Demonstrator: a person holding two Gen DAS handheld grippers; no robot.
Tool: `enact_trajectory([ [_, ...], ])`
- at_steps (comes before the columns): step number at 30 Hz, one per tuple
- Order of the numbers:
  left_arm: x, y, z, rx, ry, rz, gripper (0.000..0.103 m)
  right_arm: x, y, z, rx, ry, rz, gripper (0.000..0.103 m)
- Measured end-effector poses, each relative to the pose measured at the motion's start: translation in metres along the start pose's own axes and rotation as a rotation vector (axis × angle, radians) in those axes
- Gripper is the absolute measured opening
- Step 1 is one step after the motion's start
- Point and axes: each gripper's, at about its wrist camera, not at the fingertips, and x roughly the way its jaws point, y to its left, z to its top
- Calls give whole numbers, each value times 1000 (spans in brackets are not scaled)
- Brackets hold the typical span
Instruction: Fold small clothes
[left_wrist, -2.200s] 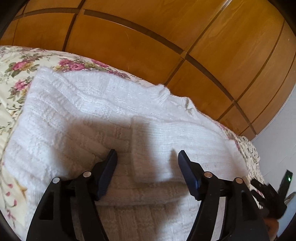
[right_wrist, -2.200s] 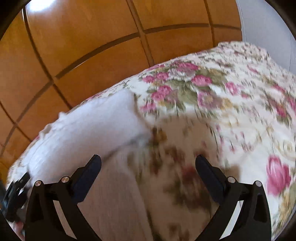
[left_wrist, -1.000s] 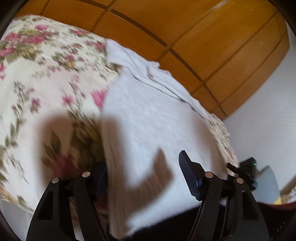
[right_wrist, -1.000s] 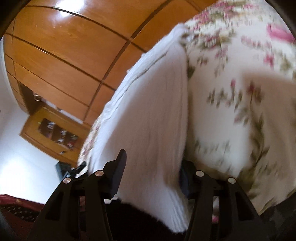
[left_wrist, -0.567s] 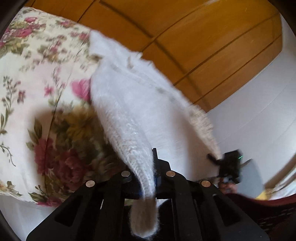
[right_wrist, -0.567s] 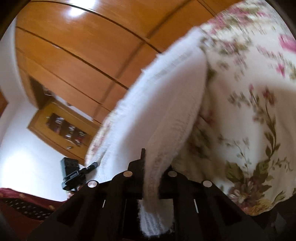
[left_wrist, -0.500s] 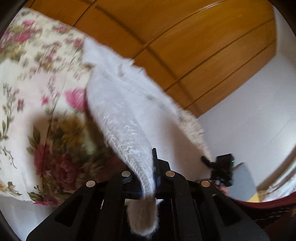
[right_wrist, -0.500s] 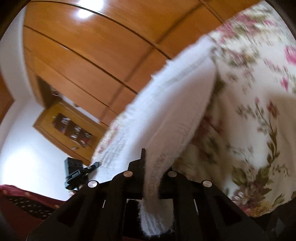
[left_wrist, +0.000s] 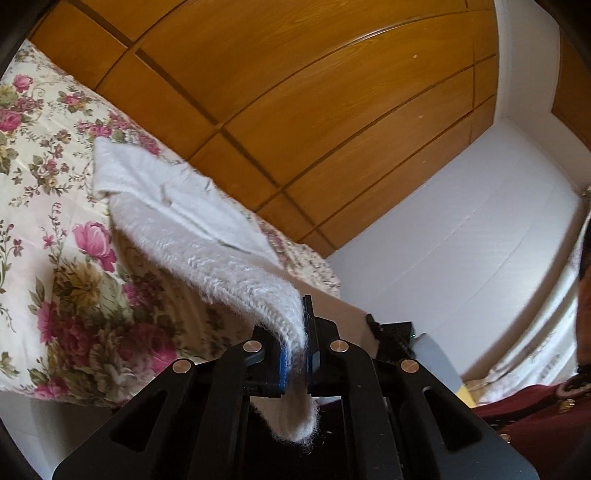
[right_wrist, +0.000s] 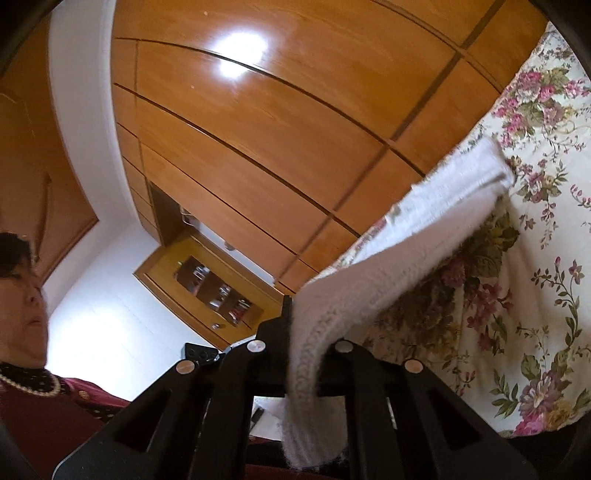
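White knit garment (left_wrist: 207, 236): your left hand-held gripper (left_wrist: 295, 354) and right hand-held gripper (right_wrist: 306, 354) each pinch its edge, lifted above the floral bedspread (left_wrist: 55, 258).

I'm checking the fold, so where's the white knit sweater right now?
The white knit sweater has its near edge pinched in the left gripper and the right gripper, its far end on the floral bedspread.
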Motion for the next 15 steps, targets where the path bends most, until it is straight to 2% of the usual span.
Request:
enact_trajectory([
  [9, -24, -23, -1, -41, 121, -191, 5, -40, 26, -17, 40, -36, 126, 6],
  [13, -13, 1, 8, -104, 109, -167, 5, -47, 8, -12, 126, -80, 115, 6],
  [15, 0, 18, 14, -151, 103, -116, 5, -45, -13, -3, 201, -125, 86, 6],
])
